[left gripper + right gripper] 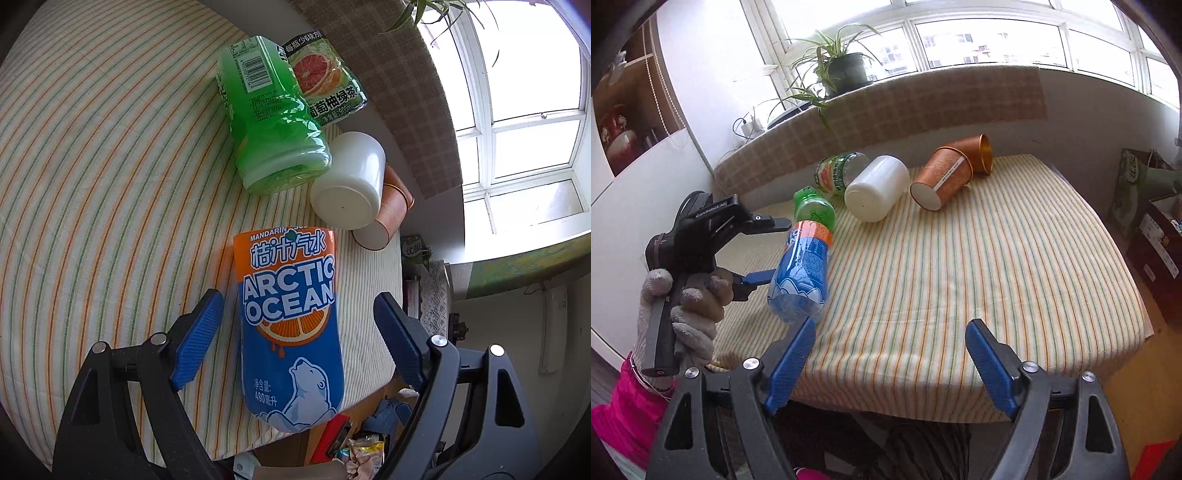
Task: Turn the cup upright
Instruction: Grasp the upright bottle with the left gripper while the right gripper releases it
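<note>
A blue and orange Arctic Ocean cup (pixel 291 332) lies on its side on the striped tablecloth (pixel 110 184). My left gripper (pixel 299 336) is open with its blue fingers on either side of this cup, not touching it. The cup also shows in the right wrist view (pixel 803 269), with the left gripper (pixel 764 251) around it. A white cup (pixel 877 188) and two copper cups (pixel 942 179) lie on their sides farther back. My right gripper (pixel 890 365) is open and empty at the table's near edge.
A green plastic cup (pixel 266 122) and a grapefruit-label cup (pixel 321 77) lie beside the white cup (pixel 351 181). A checked cloth covers the window ledge (pixel 886 107) with a potted plant (pixel 842 70). Boxes and a bag (pixel 1145 192) stand on the floor to the right.
</note>
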Motion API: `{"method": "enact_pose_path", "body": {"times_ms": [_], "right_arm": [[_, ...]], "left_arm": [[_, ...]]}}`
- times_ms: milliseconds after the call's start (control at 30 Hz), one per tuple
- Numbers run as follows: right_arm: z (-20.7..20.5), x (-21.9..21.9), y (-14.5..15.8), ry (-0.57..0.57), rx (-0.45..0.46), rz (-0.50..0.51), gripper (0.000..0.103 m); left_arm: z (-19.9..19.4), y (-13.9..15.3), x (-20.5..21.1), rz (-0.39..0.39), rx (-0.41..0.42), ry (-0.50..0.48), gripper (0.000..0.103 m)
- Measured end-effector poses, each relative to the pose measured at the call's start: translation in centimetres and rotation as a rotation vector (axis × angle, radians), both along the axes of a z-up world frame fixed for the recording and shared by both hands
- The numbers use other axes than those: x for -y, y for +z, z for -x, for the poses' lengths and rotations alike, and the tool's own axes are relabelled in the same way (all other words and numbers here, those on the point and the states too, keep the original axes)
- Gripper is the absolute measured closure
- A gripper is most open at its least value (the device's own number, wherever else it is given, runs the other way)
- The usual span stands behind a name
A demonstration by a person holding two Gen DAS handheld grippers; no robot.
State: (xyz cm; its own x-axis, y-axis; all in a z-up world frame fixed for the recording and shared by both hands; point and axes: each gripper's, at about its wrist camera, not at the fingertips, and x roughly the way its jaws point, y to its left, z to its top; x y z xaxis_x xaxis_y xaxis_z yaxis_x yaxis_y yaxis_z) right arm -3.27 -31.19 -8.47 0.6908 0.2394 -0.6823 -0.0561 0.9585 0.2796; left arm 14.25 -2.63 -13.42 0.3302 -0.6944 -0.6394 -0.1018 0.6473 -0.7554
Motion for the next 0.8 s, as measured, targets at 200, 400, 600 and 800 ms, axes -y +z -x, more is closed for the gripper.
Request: {"method": "enact_pose_path", "body": {"times_ms": [200,400,600,800], "right_arm": [[0.2,0.3,-0.2,-0.02,0.001,-0.004,0.018],[0.0,0.6,-0.6,-0.023,-0.005,-0.013,0.018],[-0.3,0.4,-1.0,-0.021,-0.02,-0.015,0.018],[-0.7,-0.1,-1.3,-0.009,-0.034,-0.018,0.018]], "left_arm": [[-1.1,-1.4,1.0,-0.009,-0.036,-0.009,0.024],[-1.6,-1.5,1.5,-0.026,-0.028,-0.021,0.039],[-1.1,0.3,3.3,-0.131,0.067,-0.061,0.04],[0.5,3.1,5.4,-0.268,0.226,-0.109,0.04]]}}
